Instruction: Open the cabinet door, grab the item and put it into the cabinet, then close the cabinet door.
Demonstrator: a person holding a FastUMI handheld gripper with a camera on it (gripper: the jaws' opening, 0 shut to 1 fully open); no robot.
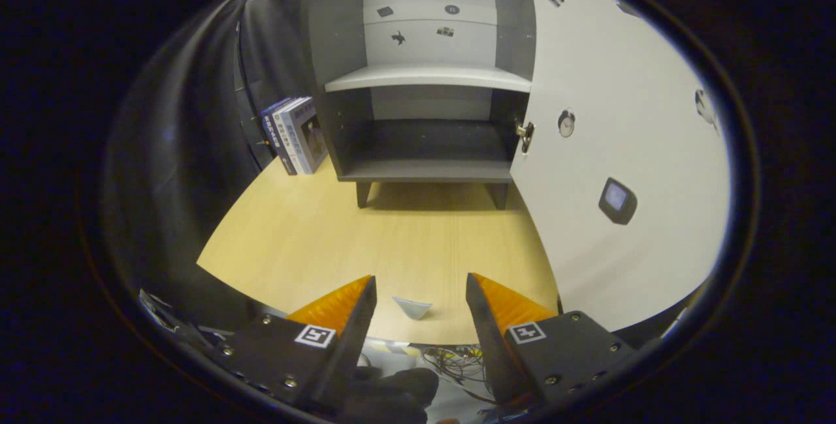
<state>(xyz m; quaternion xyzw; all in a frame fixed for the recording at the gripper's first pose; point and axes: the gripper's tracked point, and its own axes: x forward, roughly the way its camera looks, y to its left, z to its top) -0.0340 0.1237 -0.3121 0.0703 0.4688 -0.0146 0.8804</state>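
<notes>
So the small dark-grey wooden cabinet (424,84) with its pale shelf sits in the upper middle of the frame, at the far side of the light wooden desk (392,241), and its door is already swung wide. That big white door (620,169) with little stickers on it takes up the whole right side of the frame, hinged at the cabinet's right wall, where a brass-looking hinge fitting shows. The lower compartment looks bare and dark, the shelf above it too, so there's a free run straight in.

The tongs (421,296) are at the bottom centre of the frame, spread wide apart with nothing between them. Right in the gap, just ahead of the tips, lies the item: a small pale blue-grey folded thing (412,307), looks like a little paper boat or a folded bit of card, hard to say which. It sits close to the near edge of the desk, well apart from the cabinet. My guess is the tongs are opened like this and lined up on it precisely so they can drop around it and pinch.

A few upright books (295,134) with blue and grey covers lean beside the cabinet's left wall, in the left-centre of the frame, clear of the path.

I'd say door opening is done; the grab is next, and that light little thing could slide or crush if squeezed carelessly.
</notes>
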